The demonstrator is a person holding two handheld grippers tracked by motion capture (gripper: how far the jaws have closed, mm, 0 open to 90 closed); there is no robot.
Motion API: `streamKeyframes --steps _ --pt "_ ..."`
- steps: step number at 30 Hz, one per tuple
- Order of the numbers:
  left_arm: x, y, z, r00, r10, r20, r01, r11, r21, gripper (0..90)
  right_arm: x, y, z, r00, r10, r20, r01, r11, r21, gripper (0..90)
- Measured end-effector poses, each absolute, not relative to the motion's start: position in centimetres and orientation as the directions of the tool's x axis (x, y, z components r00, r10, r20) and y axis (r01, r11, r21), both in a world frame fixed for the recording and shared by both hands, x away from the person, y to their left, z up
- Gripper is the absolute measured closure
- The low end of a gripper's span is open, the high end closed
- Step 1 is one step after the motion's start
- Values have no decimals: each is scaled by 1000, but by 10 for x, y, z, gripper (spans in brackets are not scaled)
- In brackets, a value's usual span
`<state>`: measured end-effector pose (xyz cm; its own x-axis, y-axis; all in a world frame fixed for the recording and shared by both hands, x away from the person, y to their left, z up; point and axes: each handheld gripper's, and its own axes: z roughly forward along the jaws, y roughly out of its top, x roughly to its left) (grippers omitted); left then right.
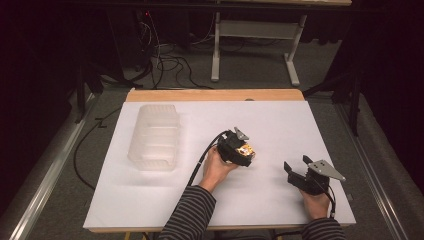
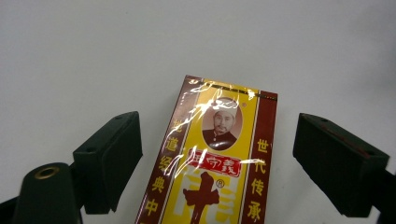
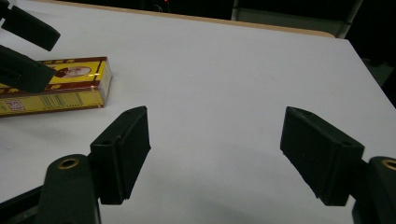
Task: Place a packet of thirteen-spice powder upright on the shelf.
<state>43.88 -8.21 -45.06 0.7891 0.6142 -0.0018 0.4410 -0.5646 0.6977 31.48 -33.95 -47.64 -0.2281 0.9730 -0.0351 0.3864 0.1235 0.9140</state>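
Left gripper — jaws spread wide, one on each side of the box, neither pad touching it yet. The black pads are looking blocky and matte, with a slightly rubbery face. The box is lying flat on the white table between those jaws, its short end pointing away from the left gripper.

Right gripper — jaws likewise released and holding nothing, hovering over bare table to the right of the box, well apart from it. In the high view it is sitting near the table's front edge in the person's right hand.

Progress, as a judgement: the pick-up is only beginning. The left gripper is lining up around the box, but the closing and lifting are still to come. If the clear bin is the destination, that carry is entirely ahead.

Materials: the box is a slim rectangular carton, yellow and dark red, printed, wrapped in glossy film that is catching highlights — likely slippery under the pads. The bin, far left of the box, is translucent ribbed plastic with rounded corners, open on top. The table top is smooth and matt white, with a wooden strip at its far edge.
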Motion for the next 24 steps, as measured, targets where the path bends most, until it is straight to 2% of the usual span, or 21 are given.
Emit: streamKeyframes --steps 13,24 --pt "446 -102 -458 799 601 14 443 -605 662 176 316 -339 -476 -224 974 -43 398 131 908 244" --pt "451 -104 -466 790 614 11 467 -612 638 242 316 -338 -476 -226 973 -44 397 134 908 245"
